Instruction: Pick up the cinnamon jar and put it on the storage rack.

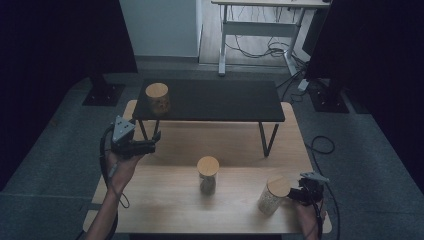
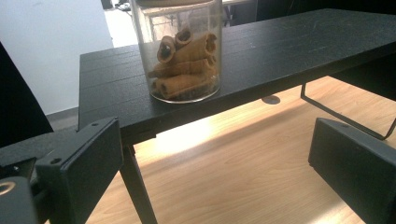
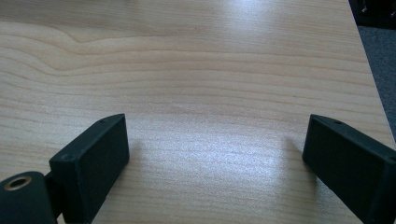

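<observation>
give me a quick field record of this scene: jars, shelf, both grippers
surface: light wooden table
shelf: low black shelf on thin metal legs
jar on shelf: clear jar of rolled brown wafers with wooden lid, near the shelf's left end
middle jar: wooden-lidded clear jar, on the table
right jar: wooden-lidded jar of pale contents, beside the right gripper
left gripper: open, holds nothing, faces the shelf jar
right gripper: open, over bare wood

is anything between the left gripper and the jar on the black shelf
Nothing visible. The left gripper is open and faces the jar of rolled wafers on the shelf; only the shelf's near edge and bare wooden table lie between them.
</observation>
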